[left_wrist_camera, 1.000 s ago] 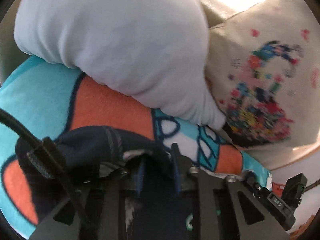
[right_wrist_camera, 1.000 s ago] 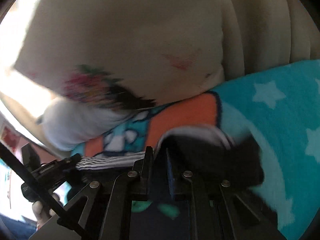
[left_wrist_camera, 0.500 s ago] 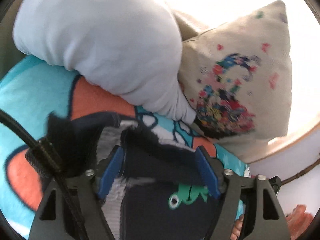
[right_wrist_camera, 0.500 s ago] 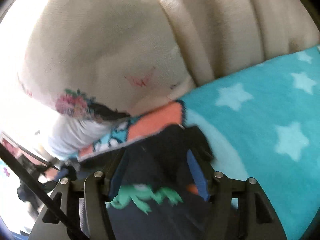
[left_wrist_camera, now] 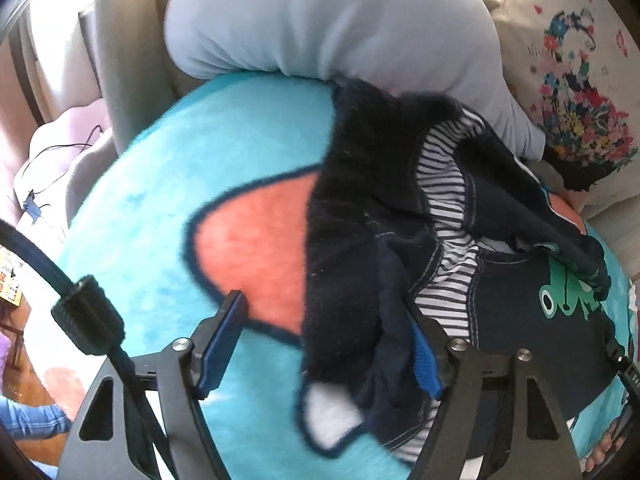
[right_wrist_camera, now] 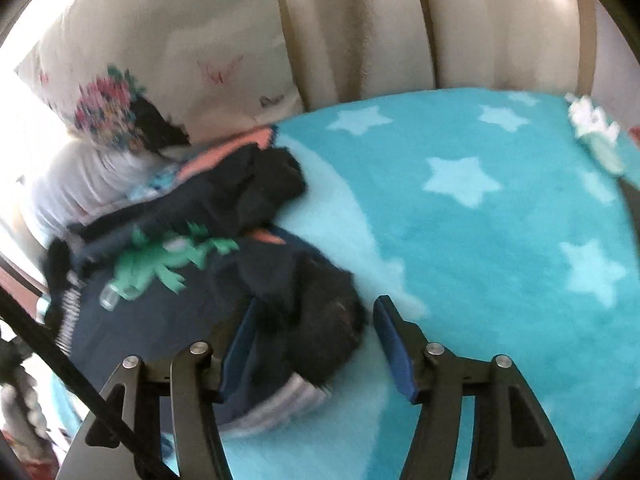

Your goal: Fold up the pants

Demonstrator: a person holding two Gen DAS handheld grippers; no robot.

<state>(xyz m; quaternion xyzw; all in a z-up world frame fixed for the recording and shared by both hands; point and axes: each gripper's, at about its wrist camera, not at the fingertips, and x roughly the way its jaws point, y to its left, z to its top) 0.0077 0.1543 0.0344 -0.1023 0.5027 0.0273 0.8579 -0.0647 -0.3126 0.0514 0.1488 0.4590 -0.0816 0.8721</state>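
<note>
1. Pants (left_wrist_camera: 500, 280), dark navy with a striped lining and a green frog print, lie crumpled on a turquoise blanket (left_wrist_camera: 168, 208) with an orange patch and pale stars.
2. Left tongs (left_wrist_camera: 332, 344) stand wide open, their jaws having just been opening and then easing slightly narrower; the blue pads press on nothing. A dark fold of the pants lies between the fingers, up against the right-hand finger (left_wrist_camera: 426, 364), while the left-hand finger sits over bare blanket.
3. Right tongs (right_wrist_camera: 316, 344) are likewise spread wide after the same recent opening and slight narrowing. A dark bunched end of the pants (right_wrist_camera: 304, 312) with a grey striped cuff lies between the fingers, close to the left-hand pad and apart from the right-hand one; whether it touches the left pad is unclear through blur.
4. Ahead of the left tongs, beyond the pants, a pale grey pillow (left_wrist_camera: 332, 24) rests on the blanket, with a cream floral cushion (left_wrist_camera: 572, 80) to its right.
5. Ahead and left of the right tongs the same floral cushion (right_wrist_camera: 152, 56) leans on a beige padded backrest (right_wrist_camera: 360, 32).
</note>
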